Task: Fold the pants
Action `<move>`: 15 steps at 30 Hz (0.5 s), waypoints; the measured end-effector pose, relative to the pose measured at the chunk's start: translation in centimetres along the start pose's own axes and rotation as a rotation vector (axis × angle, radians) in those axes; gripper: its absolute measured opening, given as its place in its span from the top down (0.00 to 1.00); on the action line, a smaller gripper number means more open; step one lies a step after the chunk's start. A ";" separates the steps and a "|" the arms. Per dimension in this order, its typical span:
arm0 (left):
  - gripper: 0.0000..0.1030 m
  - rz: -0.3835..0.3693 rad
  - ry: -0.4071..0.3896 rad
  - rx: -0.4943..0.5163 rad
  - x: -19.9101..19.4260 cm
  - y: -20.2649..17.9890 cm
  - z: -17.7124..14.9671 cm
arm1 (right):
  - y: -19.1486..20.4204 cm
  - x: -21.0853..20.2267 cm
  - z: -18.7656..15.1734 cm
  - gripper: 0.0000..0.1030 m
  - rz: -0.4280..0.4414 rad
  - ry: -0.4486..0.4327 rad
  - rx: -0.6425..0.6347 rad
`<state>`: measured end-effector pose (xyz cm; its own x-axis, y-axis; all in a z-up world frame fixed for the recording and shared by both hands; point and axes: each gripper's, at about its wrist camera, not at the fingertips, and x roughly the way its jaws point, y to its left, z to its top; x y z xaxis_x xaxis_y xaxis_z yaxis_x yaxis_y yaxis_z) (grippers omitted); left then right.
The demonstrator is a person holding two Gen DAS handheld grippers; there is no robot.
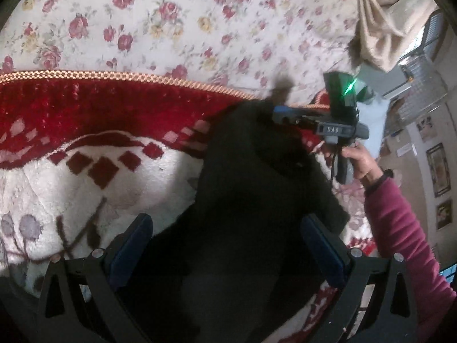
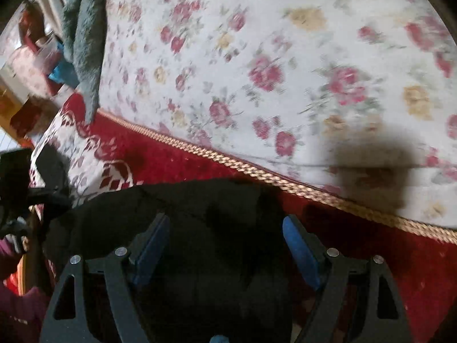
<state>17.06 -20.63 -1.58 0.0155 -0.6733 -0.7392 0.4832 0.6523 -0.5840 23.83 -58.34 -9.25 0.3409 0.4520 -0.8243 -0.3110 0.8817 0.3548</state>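
Note:
The black pants (image 1: pixel 251 188) lie bunched on a red and white plush blanket (image 1: pixel 85 177). My left gripper (image 1: pixel 228 228) is open, its blue pads on either side of the black cloth, low over it. My right gripper (image 2: pixel 225 228) is open too, its pads apart above the far end of the pants (image 2: pixel 200 214). The right gripper also shows in the left wrist view (image 1: pixel 278 113), held at the pants' far edge by a hand in a maroon sleeve. Whether any pad touches the cloth I cannot tell.
A floral sheet (image 1: pixel 171 23) covers the bed beyond the blanket's gold braided edge (image 1: pixel 142 77). A beige cloth (image 1: pixel 380 23) hangs at upper right. A grey-green towel (image 2: pixel 85 28) hangs at the upper left in the right wrist view. Framed pictures (image 1: pixel 438 168) hang on the wall.

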 end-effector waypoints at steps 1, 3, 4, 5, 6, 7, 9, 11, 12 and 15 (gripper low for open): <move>0.00 0.007 0.012 -0.002 0.3 0.1 0.1 | 0.0 0.5 0.2 0.17 -0.002 0.006 0.002; 0.00 0.025 0.037 -0.008 1.0 0.2 0.3 | -0.2 1.7 0.5 0.19 0.008 0.008 0.042; 0.00 0.027 0.055 -0.013 1.4 0.2 0.4 | 0.0 2.1 0.7 0.22 0.002 0.006 0.044; 0.00 0.025 0.076 -0.018 1.8 0.3 0.5 | 0.2 2.4 0.7 0.30 -0.008 0.010 0.029; 0.00 0.028 0.102 -0.021 2.2 0.3 0.7 | 0.7 3.0 0.7 0.30 -0.020 0.024 0.004; 0.00 0.028 0.119 -0.022 2.5 0.4 0.8 | 1.2 3.3 0.6 0.30 -0.028 0.035 -0.024; 0.00 0.017 0.163 -0.027 3.2 0.5 0.9 | 1.4 3.3 0.5 0.40 -0.029 0.041 -0.043; 0.03 0.007 0.194 -0.018 3.9 0.5 0.8 | 1.1 2.8 0.3 0.47 -0.036 0.040 -0.048; 0.10 0.009 0.188 -0.008 3.9 0.3 0.8 | 1.3 2.3 0.1 0.51 -0.033 0.038 -0.061; 0.40 0.018 0.180 0.016 4.2 0.0 0.8 | 2.2 1.8 0.1 0.59 -0.051 0.042 -0.096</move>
<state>17.81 -23.79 -4.42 -0.1321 -0.5871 -0.7987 0.4984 0.6572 -0.5654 23.84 -55.62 -9.92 0.3215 0.3993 -0.8586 -0.3789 0.8852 0.2698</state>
